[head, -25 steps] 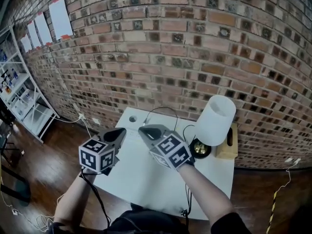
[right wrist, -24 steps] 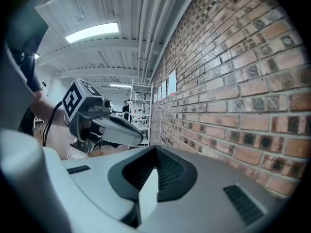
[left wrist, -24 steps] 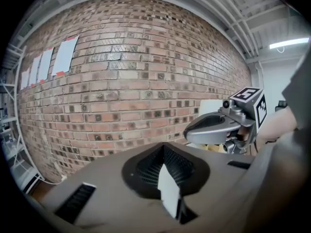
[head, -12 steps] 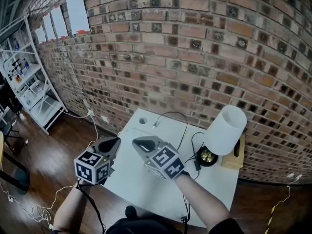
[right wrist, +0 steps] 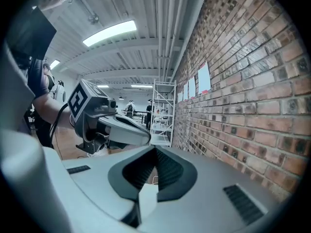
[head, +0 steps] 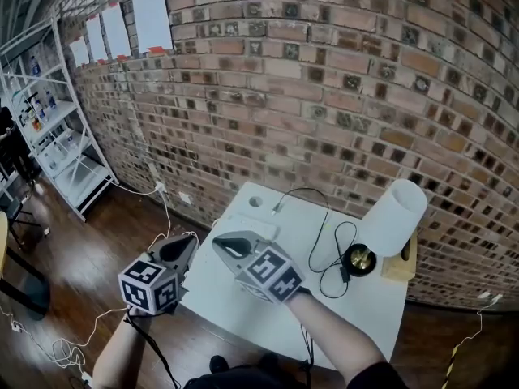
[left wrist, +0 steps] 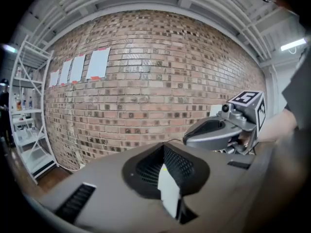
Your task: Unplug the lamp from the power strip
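The lamp has a white shade (head: 395, 217) and a black base (head: 359, 259), and stands at the right end of the white table (head: 357, 314). Its black cord (head: 323, 217) loops across the tabletop, with a small black block (head: 344, 272) on it near the base. A flat white block (head: 247, 229), probably the power strip, lies near the table's left edge. My right gripper (head: 219, 244) hovers shut and empty just in front of that block. My left gripper (head: 188, 241) is shut and empty beside it, left of the table edge. The tips are close together.
A wooden box (head: 401, 264) stands behind the lamp against the brick wall. The tabletop has a round hole (head: 256, 202) near its back left corner. A white metal shelf rack (head: 57, 136) stands at the far left. Loose cables (head: 65, 348) lie on the wooden floor.
Both grippers have drifted left across the view, away from the lamp, and stay shut. The left one now hangs past the table's left edge.
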Motion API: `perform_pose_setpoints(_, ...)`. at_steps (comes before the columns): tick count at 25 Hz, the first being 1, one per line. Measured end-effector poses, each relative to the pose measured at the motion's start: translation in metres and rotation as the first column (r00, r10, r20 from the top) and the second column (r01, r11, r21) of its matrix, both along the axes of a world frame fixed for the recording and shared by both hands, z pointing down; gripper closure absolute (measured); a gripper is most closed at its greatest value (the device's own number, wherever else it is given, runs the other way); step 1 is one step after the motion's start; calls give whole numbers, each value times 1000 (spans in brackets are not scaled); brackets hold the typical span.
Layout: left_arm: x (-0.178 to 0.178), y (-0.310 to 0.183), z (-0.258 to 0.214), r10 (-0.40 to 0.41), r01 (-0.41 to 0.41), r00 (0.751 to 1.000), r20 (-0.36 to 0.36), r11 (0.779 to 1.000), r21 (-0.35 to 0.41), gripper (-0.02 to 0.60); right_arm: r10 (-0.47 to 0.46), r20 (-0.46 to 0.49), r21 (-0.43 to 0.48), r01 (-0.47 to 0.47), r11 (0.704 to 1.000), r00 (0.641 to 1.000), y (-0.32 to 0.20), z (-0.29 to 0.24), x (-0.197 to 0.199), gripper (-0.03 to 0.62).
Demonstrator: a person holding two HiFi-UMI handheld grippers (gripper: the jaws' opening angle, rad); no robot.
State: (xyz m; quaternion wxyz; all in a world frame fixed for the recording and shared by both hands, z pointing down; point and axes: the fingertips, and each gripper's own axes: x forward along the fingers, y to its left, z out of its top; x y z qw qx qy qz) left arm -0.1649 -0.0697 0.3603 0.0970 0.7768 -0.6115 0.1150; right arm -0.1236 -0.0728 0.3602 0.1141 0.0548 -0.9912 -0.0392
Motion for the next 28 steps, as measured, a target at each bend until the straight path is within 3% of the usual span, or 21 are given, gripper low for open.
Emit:
perform_pose_setpoints(5, -40, 26, -9, -13, 14, 999, -43, 999, 30, 566, -1, -3, 27, 1, 1000, 1000, 26, -7, -34, 611)
perform_pose_setpoints(16, -106, 89, 0, -6, 11, 997, -75, 998, 60, 566, 38, 23, -7, -38, 999, 999, 90, 1, -101, 611)
perform_pose_setpoints(24, -116, 101, 16, -23, 32, 989, -144, 998, 62, 566, 82, -7, -18, -82, 996, 997, 105, 15, -94, 611)
perform_pose_setpoints(28, -102, 105, 0, -8, 19, 992, -126, 996, 89, 566, 92, 38, -4, -92, 996, 995, 109, -3, -79, 611)
